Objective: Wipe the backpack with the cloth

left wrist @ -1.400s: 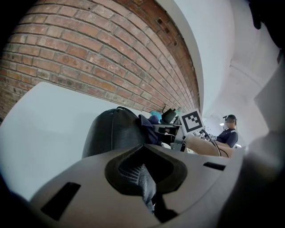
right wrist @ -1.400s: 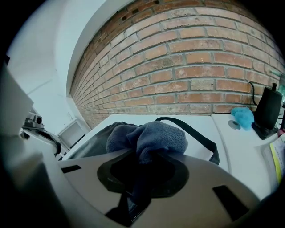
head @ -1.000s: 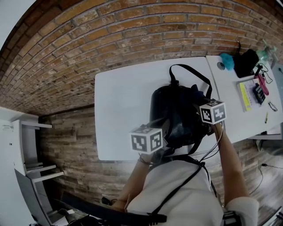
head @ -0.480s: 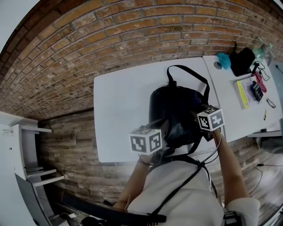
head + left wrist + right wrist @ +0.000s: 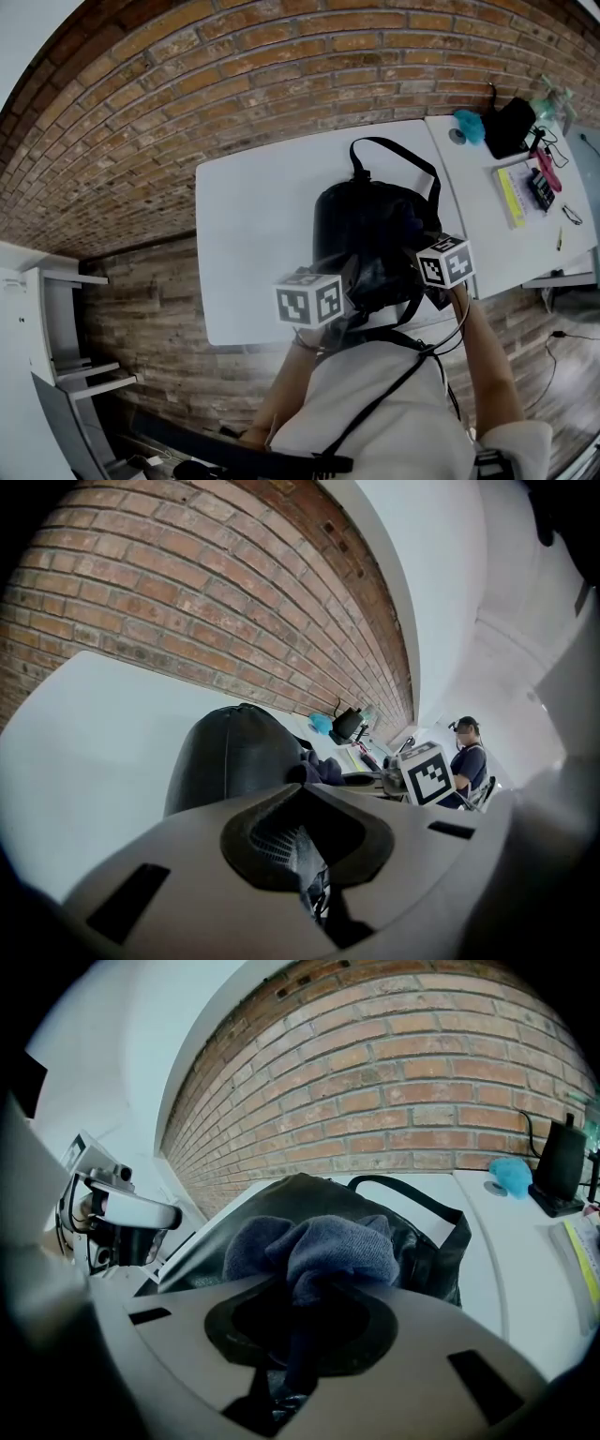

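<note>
On the table (image 5: 253,216), the right gripper (image 5: 292,1363), clamped on the cloth (image 5: 328,1246), has slid back across the backpack (image 5: 361,220); the left gripper (image 5: 314,892) stays pinching its fabric.

Across the top of the head view we see a brick wall (image 5: 234,84). Below it lies a white surface (image 5: 253,234). A second surface (image 5: 487,216) adjoins it at the upper right, carrying a teal lump (image 5: 469,125), a black object (image 5: 511,127) just beside it and a yellow pad (image 5: 511,197). At the lower left a white shelf unit (image 5: 52,328) stands by a plank floor (image 5: 141,309).
</note>
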